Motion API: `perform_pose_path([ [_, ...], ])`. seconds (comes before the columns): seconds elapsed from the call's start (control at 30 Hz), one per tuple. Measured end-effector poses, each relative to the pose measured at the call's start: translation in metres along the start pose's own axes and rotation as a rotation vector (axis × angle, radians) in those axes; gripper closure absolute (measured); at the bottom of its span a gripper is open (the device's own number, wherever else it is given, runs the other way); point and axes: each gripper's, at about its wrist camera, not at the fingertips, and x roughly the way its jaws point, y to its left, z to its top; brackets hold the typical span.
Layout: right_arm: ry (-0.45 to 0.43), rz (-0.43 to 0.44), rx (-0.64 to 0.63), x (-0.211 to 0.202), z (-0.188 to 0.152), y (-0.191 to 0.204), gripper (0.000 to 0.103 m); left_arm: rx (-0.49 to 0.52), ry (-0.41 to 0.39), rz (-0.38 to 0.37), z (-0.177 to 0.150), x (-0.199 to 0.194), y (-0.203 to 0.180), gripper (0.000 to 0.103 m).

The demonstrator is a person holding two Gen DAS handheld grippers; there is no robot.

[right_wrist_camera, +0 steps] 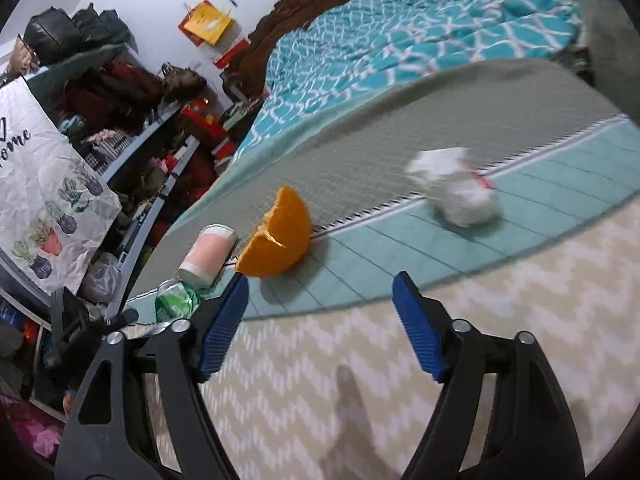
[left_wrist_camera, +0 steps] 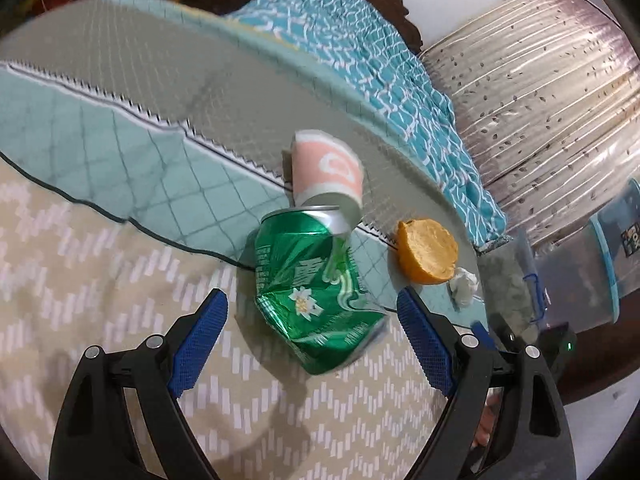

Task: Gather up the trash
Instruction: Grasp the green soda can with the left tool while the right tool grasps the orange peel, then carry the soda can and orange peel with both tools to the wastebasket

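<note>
Ahead of the left gripper (left_wrist_camera: 312, 328), on the bed (left_wrist_camera: 120, 240), a crushed green can (left_wrist_camera: 316, 292) lies between its wide-open jaws, untouched; a pink paper cup (left_wrist_camera: 326, 172) lies on its side, nothing visible inside, beside an orange peel (left_wrist_camera: 426, 252). Right view: right gripper (right_wrist_camera: 320, 312) tilts downward, jaws wide, empty; crumpled white paper (right_wrist_camera: 456, 188) lies well ahead.

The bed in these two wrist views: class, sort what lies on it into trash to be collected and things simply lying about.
Trash to collect:
- crushed green drinks can
- pink and white paper cup on its side
- orange peel half
- crumpled white paper ball

Just lying about:
- teal patterned blanket
- beige zigzag bedcover
- white printed cloth bag
</note>
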Motion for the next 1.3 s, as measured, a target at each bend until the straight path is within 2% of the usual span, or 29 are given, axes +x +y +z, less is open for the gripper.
perform_pose_path([
  [0.2, 0.072, -0.014, -0.114, 0.064, 0.009, 0.042, 0.012, -0.001, 0.04, -0.043, 0.0, 0.022, 0.004, 0.018],
  [0.4, 0.099, -0.006, -0.003, 0.104, 0.019, 0.042, 0.012, 0.057, 0.022, -0.021, -0.003, 0.032, -0.01, 0.018],
  [0.43, 0.111, -0.021, -0.007, 0.111, 0.016, 0.043, 0.014, 0.071, 0.015, -0.01, -0.006, 0.033, -0.013, 0.027],
  [0.47, 0.1, -0.032, -0.02, 0.111, 0.014, 0.044, 0.017, 0.075, 0.021, -0.03, -0.008, 0.035, -0.013, 0.033],
  [0.53, 0.111, -0.054, -0.065, 0.111, 0.009, 0.049, 0.043, 0.07, 0.044, -0.085, -0.014, 0.038, -0.015, 0.04],
  [0.57, 0.127, -0.051, -0.074, 0.11, 0.005, 0.05, 0.051, 0.08, 0.046, -0.082, -0.016, 0.038, -0.017, 0.04],
  [0.6, 0.148, -0.038, -0.065, 0.111, 0.003, 0.047, 0.072, 0.096, 0.043, -0.072, -0.018, 0.036, -0.02, 0.04],
  [0.63, 0.159, -0.02, -0.053, 0.109, 0.0, 0.045, 0.084, 0.119, 0.044, -0.056, -0.022, 0.035, -0.025, 0.041],
  [0.7, 0.16, 0.005, -0.041, 0.1, -0.009, 0.043, 0.087, 0.129, 0.053, -0.063, -0.028, 0.032, -0.028, 0.045],
  [0.73, 0.16, 0.009, -0.043, 0.095, -0.013, 0.043, 0.089, 0.125, 0.06, -0.086, -0.032, 0.029, -0.03, 0.056],
  [0.77, 0.163, 0.027, -0.043, 0.087, -0.019, 0.044, 0.089, 0.122, 0.066, -0.105, -0.034, 0.027, -0.029, 0.078],
  [0.8, 0.167, 0.032, -0.042, 0.083, -0.023, 0.043, 0.089, 0.115, 0.092, -0.144, -0.038, 0.024, -0.03, 0.079],
  [0.9, 0.183, 0.064, -0.026, 0.064, -0.041, 0.041, 0.089, 0.14, 0.108, -0.129, -0.054, 0.02, -0.034, 0.084],
  [1.03, 0.175, 0.082, -0.007, 0.032, -0.065, 0.03, 0.089, 0.152, 0.135, -0.147, -0.073, 0.015, -0.039, 0.084],
  [1.17, 0.145, 0.089, 0.058, -0.01, -0.09, 0.001, 0.089, 0.172, 0.174, -0.183, -0.091, 0.015, -0.052, 0.084],
  [1.3, 0.085, 0.076, 0.155, -0.051, -0.104, -0.038, 0.089, 0.24, 0.197, -0.22, -0.105, 0.015, -0.08, 0.085],
])
